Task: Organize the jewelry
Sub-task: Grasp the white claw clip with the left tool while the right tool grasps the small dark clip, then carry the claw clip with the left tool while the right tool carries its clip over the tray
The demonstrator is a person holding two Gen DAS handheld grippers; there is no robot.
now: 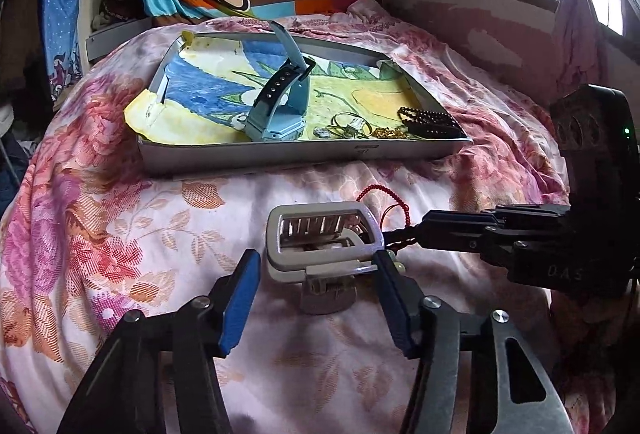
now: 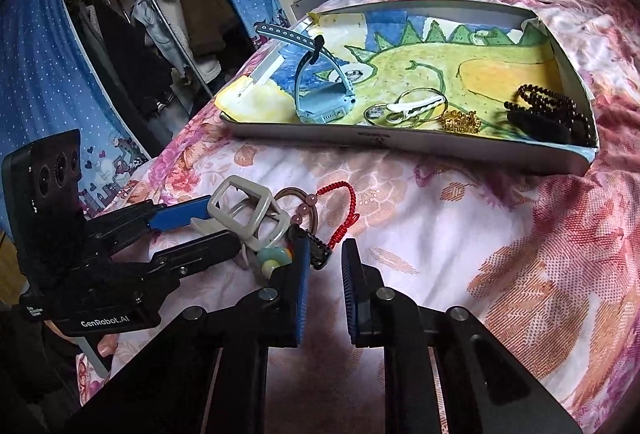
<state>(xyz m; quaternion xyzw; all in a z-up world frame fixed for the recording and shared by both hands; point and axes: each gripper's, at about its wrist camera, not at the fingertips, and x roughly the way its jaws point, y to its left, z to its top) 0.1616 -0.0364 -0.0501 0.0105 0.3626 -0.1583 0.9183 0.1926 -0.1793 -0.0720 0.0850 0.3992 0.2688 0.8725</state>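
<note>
Left jaws open astride grey clip [image 1: 274, 238] | right jaws narrowly apart beside red cord [image 2: 334, 188] | writing: GenRobot.AI, DAS

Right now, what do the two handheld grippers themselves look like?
Both are black two-finger tools with silver pivot bolts. The left gripper has blue pads, white "GenRobot.AI" lettering on its base and a black camera block with round lenses. The right gripper has ribbed blue pads; its camera block shows a green light.

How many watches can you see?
1: a blue watch standing in the left part of the tray on the bed. Another might be hidden in the pile by the grippers.
</note>
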